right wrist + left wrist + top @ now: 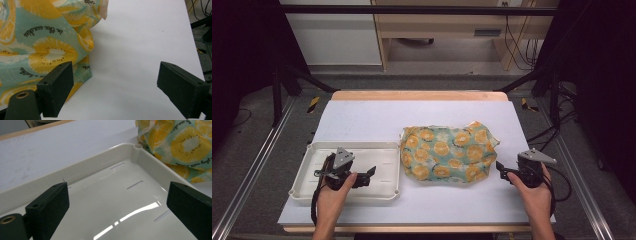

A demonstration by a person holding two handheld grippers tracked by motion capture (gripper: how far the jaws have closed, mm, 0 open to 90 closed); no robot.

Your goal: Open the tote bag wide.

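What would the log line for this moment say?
left gripper: open, over tray | right gripper: open, beside fruit-print cloth | cloth: bunched on table, untouched

Materials and finishes: glossy plastic tray, printed cloth, matt surface.

The white tray (130, 152) is smooth moulded plastic with a glossy finish; its floor carries bright streaks of reflected light. The cloth (447, 151) is soft woven fabric, matt, creased, printed with yellow fruit slices on pale teal. The surface (362, 120) has a flat, matt white covering, smooth and paper-like, edged at the far side by a pale wooden strip (417, 95). The fingers (48, 205) of the left gripper (120, 212) and of the right gripper (125, 90) are matt black plastic, faintly grainy.
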